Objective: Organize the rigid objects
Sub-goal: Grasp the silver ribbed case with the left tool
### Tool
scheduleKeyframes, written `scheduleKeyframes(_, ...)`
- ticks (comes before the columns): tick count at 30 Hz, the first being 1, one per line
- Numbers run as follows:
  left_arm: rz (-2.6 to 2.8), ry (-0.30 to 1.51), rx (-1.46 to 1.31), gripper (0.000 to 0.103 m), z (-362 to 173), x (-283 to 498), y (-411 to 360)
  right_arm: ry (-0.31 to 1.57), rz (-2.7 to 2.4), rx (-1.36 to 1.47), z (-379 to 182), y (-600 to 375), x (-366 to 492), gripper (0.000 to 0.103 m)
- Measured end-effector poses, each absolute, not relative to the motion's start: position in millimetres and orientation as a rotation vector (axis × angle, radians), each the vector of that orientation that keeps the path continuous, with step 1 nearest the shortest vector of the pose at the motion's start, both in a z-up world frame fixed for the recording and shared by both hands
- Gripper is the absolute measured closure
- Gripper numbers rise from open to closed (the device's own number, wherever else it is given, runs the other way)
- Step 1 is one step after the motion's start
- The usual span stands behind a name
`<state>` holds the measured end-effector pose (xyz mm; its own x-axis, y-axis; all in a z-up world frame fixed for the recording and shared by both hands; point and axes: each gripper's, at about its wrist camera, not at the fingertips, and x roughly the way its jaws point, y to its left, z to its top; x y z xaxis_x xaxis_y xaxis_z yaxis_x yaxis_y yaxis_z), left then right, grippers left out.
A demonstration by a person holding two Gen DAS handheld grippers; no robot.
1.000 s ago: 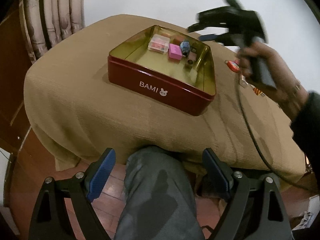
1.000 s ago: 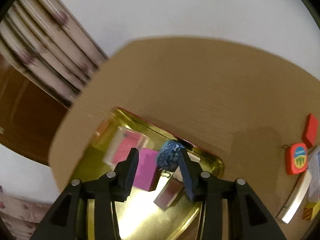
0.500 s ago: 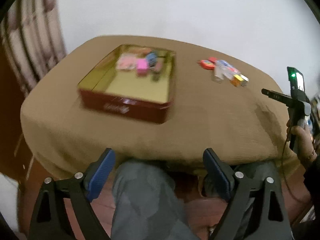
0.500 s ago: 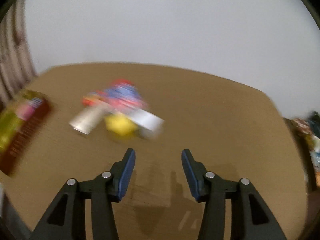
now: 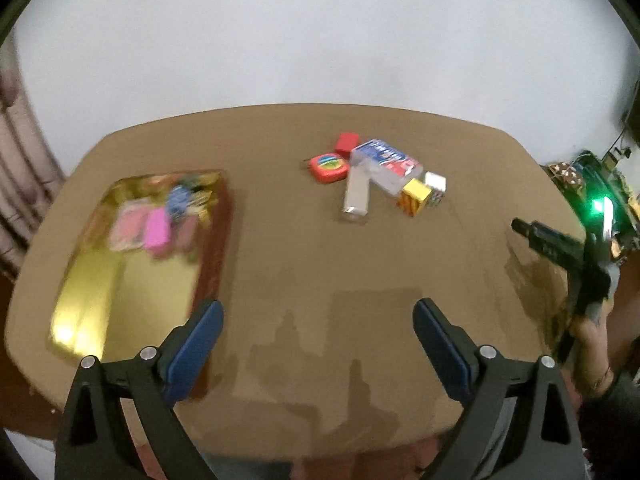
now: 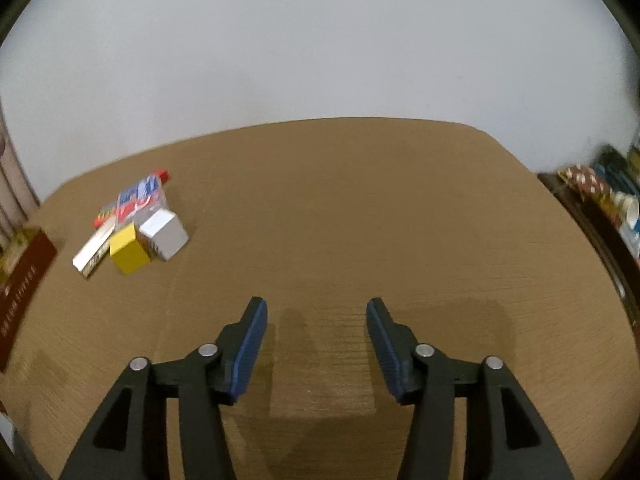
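Opening wider, the left gripper (image 5: 316, 320) and right gripper (image 6: 316, 320) hang empty above the desk (image 6: 360, 220), small boxes (image 5: 380, 176) far, tin (image 5: 132, 264) left.

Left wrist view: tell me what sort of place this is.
Probably a room in a home: a table under a tan cloth, a curtain at the left edge, and a cluttered shelf of household things beside the table.
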<state>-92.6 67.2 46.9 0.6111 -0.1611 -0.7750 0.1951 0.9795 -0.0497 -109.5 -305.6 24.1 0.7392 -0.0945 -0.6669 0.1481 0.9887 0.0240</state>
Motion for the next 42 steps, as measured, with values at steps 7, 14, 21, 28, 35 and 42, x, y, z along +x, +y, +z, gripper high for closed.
scheduleKeyframes(7,-0.241,0.944,0.077,0.009,23.1,-16.4,25.4,0.696,-0.112,0.115,24.0,-310.6,-109.1,0.04)
scheduleKeyframes(14,-0.261,0.957,0.169,0.009,4.5,27.6,-2.6,0.676,-0.071,0.132,22.6,-301.9,-112.1,0.039)
scheduleKeyframes(21,-0.262,0.977,0.195,0.009,-5.5,53.0,-8.0,0.666,-0.046,0.135,23.2,-302.2,-113.5,0.039)
scheduleKeyframes(28,-0.271,1.04,0.159,0.015,-22.4,68.5,-3.0,0.656,-0.038,0.141,26.3,-302.6,-115.2,0.039)
scheduleKeyframes(35,-0.293,1.062,0.182,0.06,-32.0,77.8,-13.7,0.647,-0.043,0.147,27.1,-304.7,-115.7,0.039)
scheduleKeyframes(42,-0.31,1.063,0.145,0.077,-26.8,65.2,-22.2,0.642,-0.064,0.162,27.4,-311.2,-112.3,0.039)
